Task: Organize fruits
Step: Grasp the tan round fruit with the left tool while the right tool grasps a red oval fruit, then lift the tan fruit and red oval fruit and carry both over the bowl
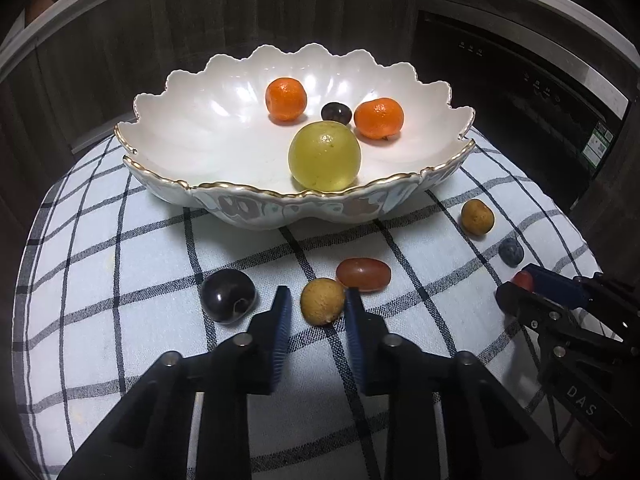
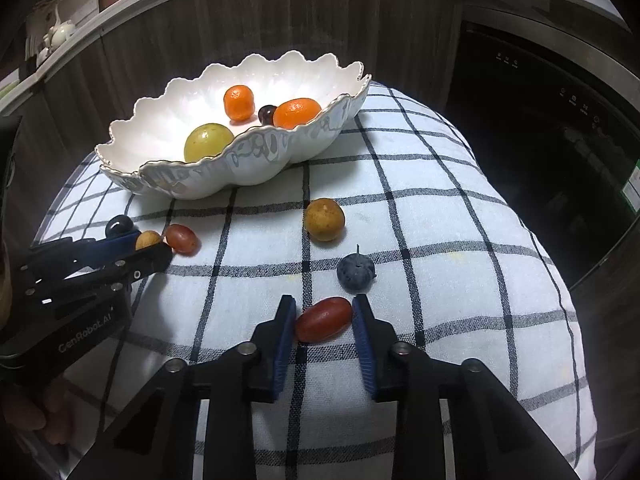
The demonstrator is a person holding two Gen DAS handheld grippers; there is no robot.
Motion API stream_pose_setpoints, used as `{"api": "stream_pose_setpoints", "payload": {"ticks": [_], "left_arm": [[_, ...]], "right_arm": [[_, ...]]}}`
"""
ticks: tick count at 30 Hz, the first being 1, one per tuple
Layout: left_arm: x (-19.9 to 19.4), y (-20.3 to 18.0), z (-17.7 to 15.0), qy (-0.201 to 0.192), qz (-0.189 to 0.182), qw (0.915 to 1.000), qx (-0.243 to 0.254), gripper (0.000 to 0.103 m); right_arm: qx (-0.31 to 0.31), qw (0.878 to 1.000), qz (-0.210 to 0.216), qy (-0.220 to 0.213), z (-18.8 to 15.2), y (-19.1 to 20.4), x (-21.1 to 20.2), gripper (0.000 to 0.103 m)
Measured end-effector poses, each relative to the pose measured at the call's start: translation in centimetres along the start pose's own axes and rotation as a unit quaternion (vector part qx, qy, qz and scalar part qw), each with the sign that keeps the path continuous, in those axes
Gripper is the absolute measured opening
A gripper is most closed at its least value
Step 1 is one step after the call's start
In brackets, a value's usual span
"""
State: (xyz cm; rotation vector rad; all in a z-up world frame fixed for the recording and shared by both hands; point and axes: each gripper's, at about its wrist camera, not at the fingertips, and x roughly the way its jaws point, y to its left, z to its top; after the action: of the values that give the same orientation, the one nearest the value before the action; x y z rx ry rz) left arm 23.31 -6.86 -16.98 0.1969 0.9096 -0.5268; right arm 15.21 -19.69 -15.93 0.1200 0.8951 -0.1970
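Observation:
A white scalloped bowl [image 1: 240, 190] [image 2: 240, 136] holds two oranges [image 1: 286, 99] [image 1: 379, 117], a dark grape [image 1: 336, 113] and a large yellow-green fruit [image 1: 324, 156]. In front of it, on the checked cloth [image 1: 120, 240], my left gripper [image 1: 318, 300] [image 2: 150, 246] is shut on a small tan fruit [image 1: 322, 306]. Beside that fruit lie a dark cherry [image 1: 227, 295] and a red grape [image 1: 363, 275]. Further right, my right gripper [image 2: 324, 308] [image 1: 516, 286] is shut on another red grape [image 2: 324, 319]. Just beyond it sit a blueberry [image 2: 356, 271] and a second tan fruit [image 2: 324, 219].
The cloth covers a rounded surface whose edges drop away left, right and near. Dark wood panelling stands behind the bowl, and a black appliance front [image 1: 540, 92] fills the right side. A shelf with small items [image 2: 56, 36] runs along the top left.

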Motion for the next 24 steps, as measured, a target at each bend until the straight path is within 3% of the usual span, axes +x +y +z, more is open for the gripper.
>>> {"api": "stream_pose_setpoints", "payload": {"ticks": [24], "left_arm": [[-3.4,-0.2,-1.4,-0.007,0.014,0.9993,-0.035,0.023]], "right_arm": [[-0.013,0.999,0.009,-0.03,0.5,0.3,-2.3,0.029]]}}
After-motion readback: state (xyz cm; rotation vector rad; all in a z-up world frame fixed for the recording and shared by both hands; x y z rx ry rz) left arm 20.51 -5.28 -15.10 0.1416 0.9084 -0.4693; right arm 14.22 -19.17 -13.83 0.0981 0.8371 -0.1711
